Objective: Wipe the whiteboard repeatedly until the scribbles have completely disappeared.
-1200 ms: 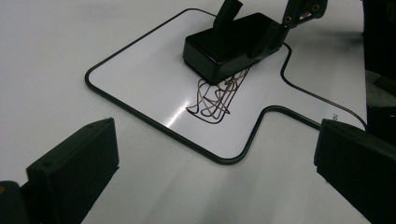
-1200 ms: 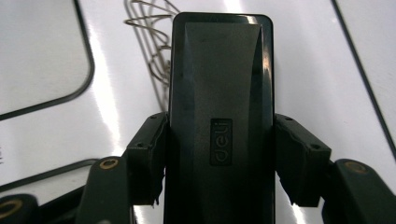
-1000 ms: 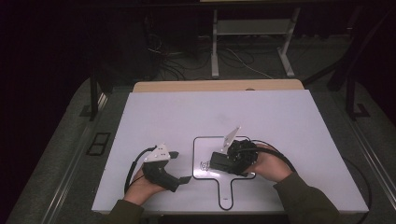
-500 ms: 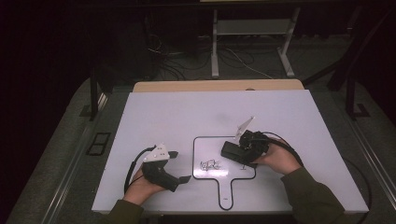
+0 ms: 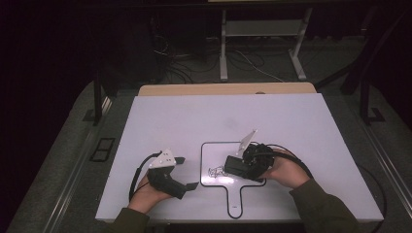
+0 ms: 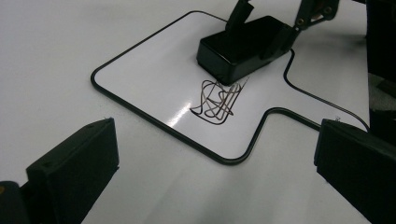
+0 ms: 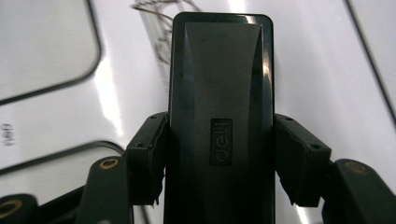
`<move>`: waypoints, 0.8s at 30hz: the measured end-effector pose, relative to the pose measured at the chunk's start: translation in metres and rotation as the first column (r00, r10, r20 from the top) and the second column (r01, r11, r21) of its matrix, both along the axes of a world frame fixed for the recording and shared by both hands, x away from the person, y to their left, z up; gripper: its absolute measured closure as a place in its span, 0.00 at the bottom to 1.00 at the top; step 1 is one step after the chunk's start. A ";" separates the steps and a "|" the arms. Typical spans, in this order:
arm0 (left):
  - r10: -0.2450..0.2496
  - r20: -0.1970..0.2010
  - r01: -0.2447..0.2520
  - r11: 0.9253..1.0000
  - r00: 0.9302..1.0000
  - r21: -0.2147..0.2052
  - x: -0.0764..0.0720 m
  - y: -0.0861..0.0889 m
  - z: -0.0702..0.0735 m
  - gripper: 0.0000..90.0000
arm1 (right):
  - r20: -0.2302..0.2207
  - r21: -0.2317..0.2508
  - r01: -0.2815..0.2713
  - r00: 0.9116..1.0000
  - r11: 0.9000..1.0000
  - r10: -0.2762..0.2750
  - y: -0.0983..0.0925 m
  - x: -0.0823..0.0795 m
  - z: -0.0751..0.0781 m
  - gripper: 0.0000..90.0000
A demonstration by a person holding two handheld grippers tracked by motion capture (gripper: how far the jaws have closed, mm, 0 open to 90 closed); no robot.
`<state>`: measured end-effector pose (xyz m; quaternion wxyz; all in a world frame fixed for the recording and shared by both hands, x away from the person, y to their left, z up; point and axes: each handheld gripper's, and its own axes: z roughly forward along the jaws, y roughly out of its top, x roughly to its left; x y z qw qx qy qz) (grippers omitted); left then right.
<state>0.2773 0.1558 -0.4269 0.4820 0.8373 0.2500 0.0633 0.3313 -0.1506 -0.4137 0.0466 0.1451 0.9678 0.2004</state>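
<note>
Your right gripper (image 5: 238, 166) has its two black jaws clamped on the long sides of a glossy black rectangular plastic eraser block (image 7: 219, 107), which lies flat on the small white paddle-shaped whiteboard with a thin black rim (image 5: 221, 150), its far end just beside the dark scribble of looping pen lines (image 6: 218, 100). Your left gripper (image 5: 188, 171) rests on the large white tabletop (image 5: 194, 116) just left of that board, its jaws standing wide apart with nothing between them, well clear of the eraser.
</note>
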 end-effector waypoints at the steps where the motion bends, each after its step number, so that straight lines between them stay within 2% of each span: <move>1: -0.001 -0.001 0.001 1.000 1.000 0.000 0.000 0.000 0.000 0.00 | 0.003 0.000 -0.012 1.000 1.000 0.012 0.002 -0.002 0.000 0.43; 4: -0.002 0.001 0.002 1.000 1.000 0.000 0.000 0.000 0.000 0.00 | -0.004 -0.003 -0.015 1.000 1.000 0.015 0.007 -0.006 0.000 0.43; 7: -0.002 0.001 0.002 1.000 1.000 -0.001 -0.001 0.000 0.000 0.00 | -0.007 -0.003 -0.007 1.000 1.000 0.007 0.003 -0.002 0.000 0.43; 11: -0.003 0.001 0.003 1.000 1.000 0.001 -0.001 0.000 0.000 0.00 | 0.000 0.002 0.063 0.998 0.998 -0.063 -0.011 0.008 0.000 0.43; 19: -0.008 0.002 0.008 1.000 1.000 0.007 -0.001 0.000 0.000 0.00 | 0.010 0.002 0.150 0.989 0.989 -0.150 -0.038 0.024 -0.001 0.43; 24: -0.010 0.001 0.009 1.000 1.000 0.007 0.000 -0.001 0.000 0.00 | 0.022 -0.012 0.141 0.990 0.990 -0.141 -0.035 0.019 -0.001 0.43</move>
